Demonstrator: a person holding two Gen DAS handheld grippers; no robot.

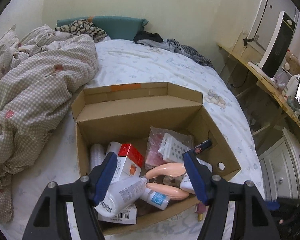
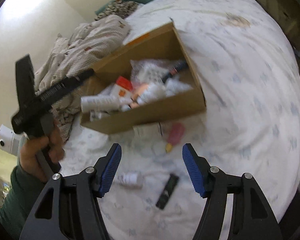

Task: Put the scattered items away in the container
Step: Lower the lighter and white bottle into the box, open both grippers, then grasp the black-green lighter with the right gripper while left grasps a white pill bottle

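Mostly the tidying was done: the cardboard box [image 1: 142,120] already held the bulk of the clutter, with a few strays left on the bed [image 2: 240,80].

In the left wrist view a white bottle [image 1: 120,198], a red-and-white carton [image 1: 130,160] and peach-coloured pieces lay piled in the box at lower centre, and the left tongs [image 1: 150,176] hung above them, spread wide and holding nothing. In the blurred right wrist view a pink item [image 2: 176,134], a small white jar [image 2: 131,179] and a black stick-shaped object [image 2: 168,191] sat loose below the box; the right tongs [image 2: 152,168], likewise wide apart and empty, pointed down toward them.
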